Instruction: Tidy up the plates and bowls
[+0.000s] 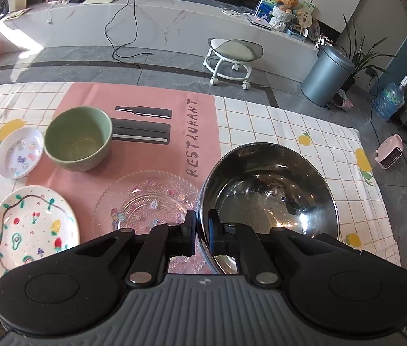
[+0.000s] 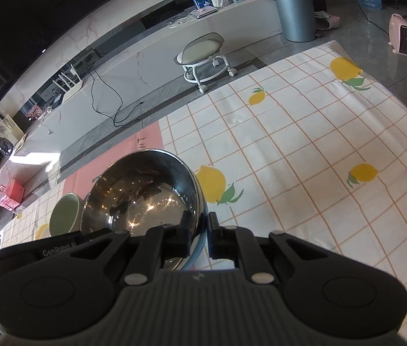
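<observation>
Both hand-held grippers are pinching the steel bowl (image 1: 266, 196) — left hand-held gripper (image 1: 202, 230) and right hand-held gripper (image 2: 199, 230) each straddling its rim — beside the glass plate (image 1: 145, 201) and green bowl (image 1: 78, 138) on the tabletop (image 1: 275, 121).

- Left wrist view looks forward and down from close over its hand-held gripper (image 1: 202, 232), toward the far floor and a wheeled stool (image 1: 230, 57).
- Right wrist view sits equally close, tilted and angled leftward.
- Both share the steel bowl (image 1: 266, 190) (image 2: 142, 193), green bowl (image 1: 78, 138) (image 2: 65, 214), stool (image 2: 203, 54) and counter (image 1: 275, 124) (image 2: 304, 158).
</observation>
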